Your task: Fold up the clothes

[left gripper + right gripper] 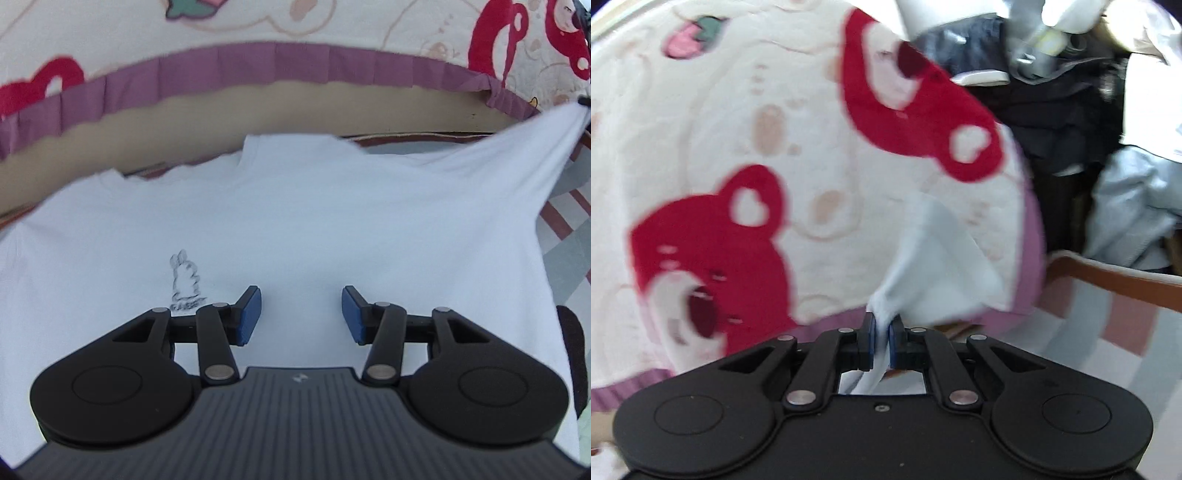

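Observation:
A white T-shirt (295, 221) with a small rabbit print (184, 280) lies spread out below my left gripper (301, 314). That gripper hovers over the shirt's middle, its blue pads (251, 314) apart and nothing between them. The shirt's right corner is pulled up and away to the upper right (554, 136). In the right wrist view, my right gripper (881, 341) is shut on that bunched white fabric (934, 266), which fans out past the fingertips and also hangs down behind them.
A cream blanket with red bears (757, 184) and a purple frilled edge (258, 66) lies just beyond the shirt. Dark and pale clothes (1071, 110) are piled at the right. A striped, checked cloth (1108, 332) covers the surface at the right.

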`<state>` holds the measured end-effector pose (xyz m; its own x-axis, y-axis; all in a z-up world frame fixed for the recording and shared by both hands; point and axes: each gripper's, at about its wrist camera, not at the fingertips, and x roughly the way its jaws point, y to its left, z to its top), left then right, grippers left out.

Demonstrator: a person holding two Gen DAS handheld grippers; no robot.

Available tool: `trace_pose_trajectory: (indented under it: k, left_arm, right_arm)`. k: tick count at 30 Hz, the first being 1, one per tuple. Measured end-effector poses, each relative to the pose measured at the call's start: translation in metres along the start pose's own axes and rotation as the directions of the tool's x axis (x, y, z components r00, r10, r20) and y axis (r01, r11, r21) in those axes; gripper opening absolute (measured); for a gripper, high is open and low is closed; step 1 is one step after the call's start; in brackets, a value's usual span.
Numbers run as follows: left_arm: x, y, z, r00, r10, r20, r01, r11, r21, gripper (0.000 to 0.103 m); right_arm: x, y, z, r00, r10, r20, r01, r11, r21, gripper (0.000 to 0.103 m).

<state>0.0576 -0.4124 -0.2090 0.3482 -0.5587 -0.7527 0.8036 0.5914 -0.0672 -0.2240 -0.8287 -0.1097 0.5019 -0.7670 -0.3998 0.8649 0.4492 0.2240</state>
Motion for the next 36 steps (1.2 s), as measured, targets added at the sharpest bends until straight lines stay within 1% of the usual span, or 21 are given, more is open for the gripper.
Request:
trace_pose_trajectory:
  k: [2, 3, 5, 6, 8, 10, 12, 14, 16, 17, 19, 21, 23, 24, 26, 28, 30, 31, 34, 35, 36]
  left_arm:
    - [0.004, -0.003, -0.002, 1.000, -0.005, -0.022, 0.005, 1.000, -0.003, 0.047]
    - [0.006, -0.006, -0.002, 0.999, -0.002, -0.035, 0.002, 1.000, 0.002, 0.047]
    - [0.009, -0.010, -0.003, 0.999, 0.005, -0.052, -0.004, 1.000, 0.017, 0.048]
    - [0.010, -0.011, -0.003, 0.998, 0.010, -0.057, -0.008, 1.000, 0.027, 0.048]
    - [0.011, -0.012, -0.003, 0.998, 0.019, -0.066, -0.016, 0.999, 0.047, 0.048]
    - [0.011, -0.005, -0.001, 0.997, 0.027, -0.067, -0.026, 0.999, 0.025, 0.048]
    - [0.009, 0.002, 0.000, 0.997, 0.033, -0.069, -0.033, 0.999, 0.003, 0.048]
    - [0.006, 0.008, 0.002, 0.996, 0.047, -0.070, -0.048, 0.999, -0.013, 0.048]
    - [0.000, 0.012, 0.002, 0.997, 0.046, -0.063, -0.048, 0.998, -0.030, 0.048]
    - [-0.006, 0.011, 0.001, 0.998, 0.032, -0.054, -0.034, 0.999, -0.040, 0.048]
    - [-0.017, 0.008, -0.004, 0.999, 0.014, -0.042, -0.017, 0.998, -0.054, 0.048]
    - [-0.031, 0.000, -0.011, 0.999, 0.000, -0.036, -0.002, 0.999, -0.047, 0.048]
    - [-0.042, -0.010, -0.018, 0.999, 0.005, -0.047, -0.005, 1.000, -0.008, 0.048]
    - [-0.047, -0.016, -0.022, 0.998, 0.012, -0.068, -0.010, 1.000, 0.027, 0.048]
    - [-0.059, -0.030, -0.031, 0.995, -0.004, -0.099, 0.013, 0.996, 0.093, 0.046]
    - [-0.073, -0.045, -0.040, 0.992, -0.046, -0.121, 0.065, 0.986, 0.157, 0.046]
    - [-0.086, -0.058, -0.050, 0.986, -0.087, -0.143, 0.116, 0.971, 0.210, 0.048]
    - [-0.092, -0.064, -0.055, 0.984, -0.099, -0.149, 0.132, 0.963, 0.235, 0.048]
    - [-0.107, -0.077, -0.070, 0.983, -0.096, -0.159, 0.142, 0.941, 0.307, 0.048]
    - [-0.111, -0.077, -0.074, 0.984, -0.085, -0.156, 0.132, 0.937, 0.323, 0.048]
    - [-0.116, -0.077, -0.079, 0.985, -0.073, -0.154, 0.122, 0.933, 0.339, 0.048]
  right_arm:
    - [0.013, -0.007, -0.019, 0.993, -0.100, -0.066, 0.099, 0.995, -0.006, 0.015]
    - [0.021, -0.012, -0.032, 0.978, -0.161, -0.132, 0.160, 0.987, -0.014, 0.025]
    - [0.032, -0.019, -0.056, 0.924, -0.287, -0.253, 0.290, 0.957, -0.026, 0.027]
    - [0.035, -0.022, -0.068, 0.887, -0.348, -0.303, 0.358, 0.933, -0.026, 0.030]
    - [0.024, -0.019, -0.078, 0.886, -0.347, -0.306, 0.364, 0.931, -0.003, 0.033]
    - [0.011, -0.008, -0.084, 0.897, -0.344, -0.277, 0.356, 0.934, -0.009, 0.044]
    - [-0.005, 0.015, -0.084, 0.932, -0.295, -0.210, 0.291, 0.955, -0.047, 0.049]
    - [-0.020, 0.032, -0.082, 0.955, -0.164, -0.246, 0.162, 0.986, -0.029, 0.057]
    - [-0.036, 0.043, -0.087, 0.942, 0.040, -0.333, -0.013, 0.997, 0.082, 0.059]
    - [-0.044, 0.047, -0.095, 0.917, 0.144, -0.373, -0.096, 0.985, 0.145, 0.059]
    - [-0.061, 0.054, -0.114, 0.834, 0.342, -0.434, -0.245, 0.933, 0.265, 0.059]
    - [-0.084, 0.062, -0.136, 0.729, 0.495, -0.472, -0.362, 0.865, 0.348, 0.057]
    - [-0.113, 0.070, -0.158, 0.608, 0.627, -0.488, -0.467, 0.779, 0.418, 0.053]
    - [-0.130, 0.075, -0.167, 0.554, 0.665, -0.500, -0.507, 0.746, 0.431, 0.053]
    - [-0.170, 0.088, -0.183, 0.473, 0.672, -0.570, -0.578, 0.725, 0.376, 0.053]
    - [-0.205, 0.096, -0.197, 0.446, 0.621, -0.644, -0.620, 0.734, 0.278, 0.053]
    - [-0.230, 0.090, -0.210, 0.423, 0.592, -0.686, -0.627, 0.738, 0.250, 0.053]
    - [-0.240, 0.083, -0.218, 0.398, 0.593, -0.700, -0.612, 0.740, 0.278, 0.053]
    - [-0.256, 0.056, -0.240, 0.351, 0.636, -0.687, -0.532, 0.739, 0.413, 0.054]
    - [-0.262, 0.051, -0.247, 0.337, 0.648, -0.684, -0.499, 0.738, 0.454, 0.054]
    - [-0.270, 0.045, -0.254, 0.337, 0.649, -0.682, -0.462, 0.745, 0.481, 0.056]
